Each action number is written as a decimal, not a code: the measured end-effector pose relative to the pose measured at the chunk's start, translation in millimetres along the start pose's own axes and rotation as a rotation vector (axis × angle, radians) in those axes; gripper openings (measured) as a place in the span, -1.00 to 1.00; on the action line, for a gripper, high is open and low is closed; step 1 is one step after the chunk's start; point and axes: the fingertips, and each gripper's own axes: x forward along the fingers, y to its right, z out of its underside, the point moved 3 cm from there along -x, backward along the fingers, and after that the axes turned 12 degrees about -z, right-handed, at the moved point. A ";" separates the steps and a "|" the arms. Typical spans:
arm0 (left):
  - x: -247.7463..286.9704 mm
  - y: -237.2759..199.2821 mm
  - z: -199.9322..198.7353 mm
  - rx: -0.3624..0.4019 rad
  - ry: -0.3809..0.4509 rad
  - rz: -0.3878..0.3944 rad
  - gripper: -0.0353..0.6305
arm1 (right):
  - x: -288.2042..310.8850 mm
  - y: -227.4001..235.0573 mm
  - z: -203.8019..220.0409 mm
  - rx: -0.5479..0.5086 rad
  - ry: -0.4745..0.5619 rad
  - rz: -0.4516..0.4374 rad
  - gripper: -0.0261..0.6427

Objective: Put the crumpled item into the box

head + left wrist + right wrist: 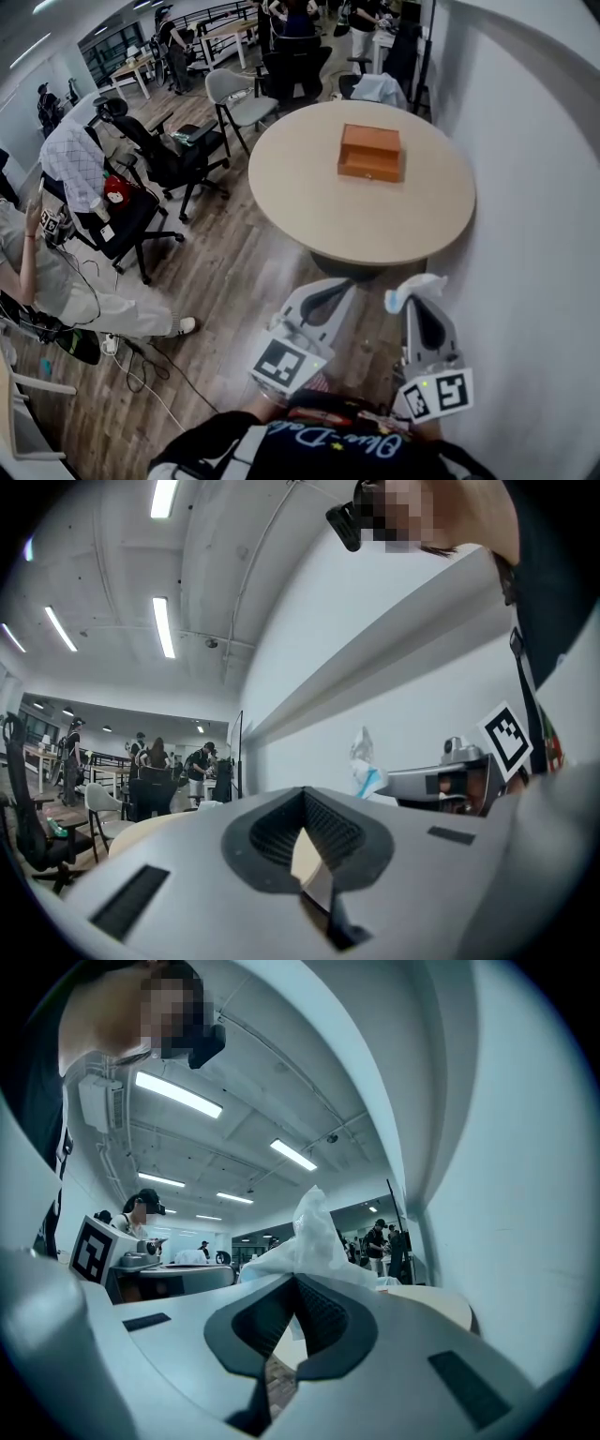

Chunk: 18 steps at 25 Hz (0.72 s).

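Observation:
An orange-brown wooden box (369, 153) rests on the round beige table (309, 192), towards its far side. My right gripper (419, 298) (298, 1279) is held low in front of the table, shut on a crumpled white item (412, 289) (309, 1232) with a blue streak, which sticks up past the tips. The same crumpled item (364, 761) shows in the left gripper view, off to the right. My left gripper (349, 283) (302, 794) hangs beside the right one, shut with nothing in it. Both grippers are well short of the box.
A white wall (534, 187) runs close along the right of the table. Black and grey office chairs (159, 155) stand to the left, and a seated person (56, 281) is at the far left. Cables (141, 375) trail over the wooden floor.

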 end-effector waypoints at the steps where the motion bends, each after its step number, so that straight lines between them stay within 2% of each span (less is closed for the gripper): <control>1: 4.7 -6.8 0.0 -0.002 0.003 -0.004 -0.92 | 8.5 2.8 -0.3 0.006 0.001 -0.001 -0.92; 6: 27.5 -45.9 3.1 -0.009 0.003 -0.019 -0.92 | 54.7 13.1 -5.3 -0.006 0.009 -0.015 -0.92; 18: 76.4 -111.4 7.2 -0.008 0.036 0.046 -0.92 | 128.1 30.9 -3.5 -0.036 0.001 0.040 -0.92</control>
